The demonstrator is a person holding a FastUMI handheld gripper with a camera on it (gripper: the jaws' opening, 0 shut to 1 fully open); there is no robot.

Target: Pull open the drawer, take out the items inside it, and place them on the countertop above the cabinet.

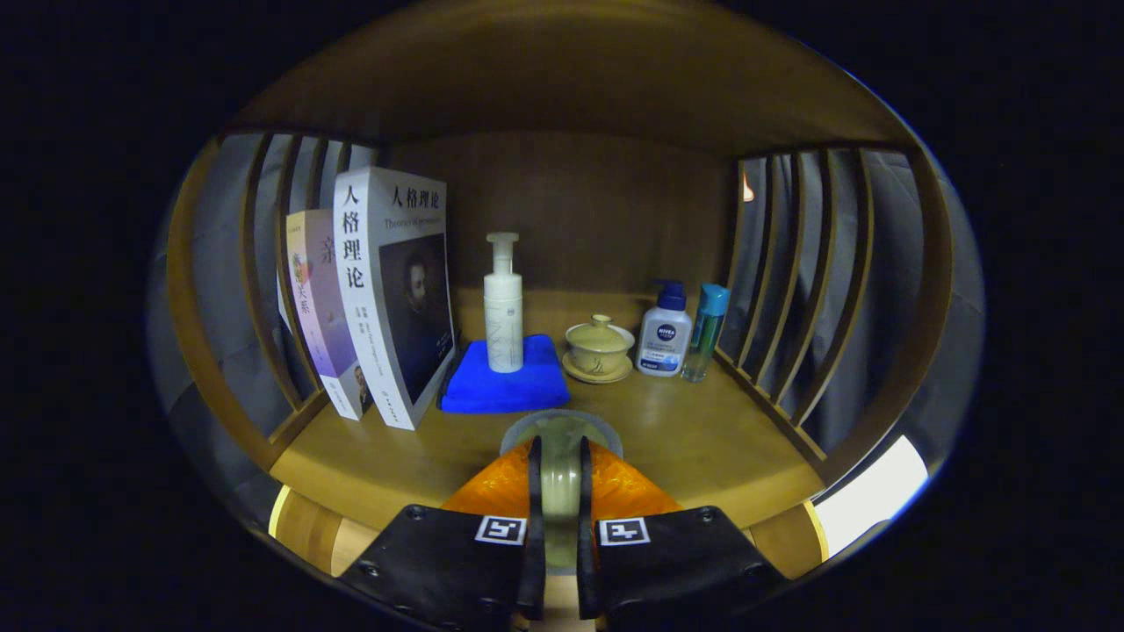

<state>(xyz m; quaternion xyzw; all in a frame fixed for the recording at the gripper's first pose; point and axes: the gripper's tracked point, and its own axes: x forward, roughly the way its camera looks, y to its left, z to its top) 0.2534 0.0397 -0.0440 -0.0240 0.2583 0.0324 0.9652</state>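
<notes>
My gripper point(558, 449) is shut on a pale olive rounded item point(558, 478), perhaps a small cup, whose grey-rimmed top point(559, 423) rises just past the fingertips. Both fingers point(534, 491) press on its sides. The held item hangs low over the front part of the wooden countertop point(702, 439). The drawer is hidden below the fingers.
Beyond the fingers lies a blue folded cloth point(496, 382) with a white pump bottle point(503, 307) standing on it. Two books point(386, 290) lean at the left. A lidded tea bowl on a saucer point(599, 348), a white bottle with a blue pump point(664, 332) and a teal bottle point(707, 329) stand to the right. Slatted wooden sides point(790, 281) flank the shelf.
</notes>
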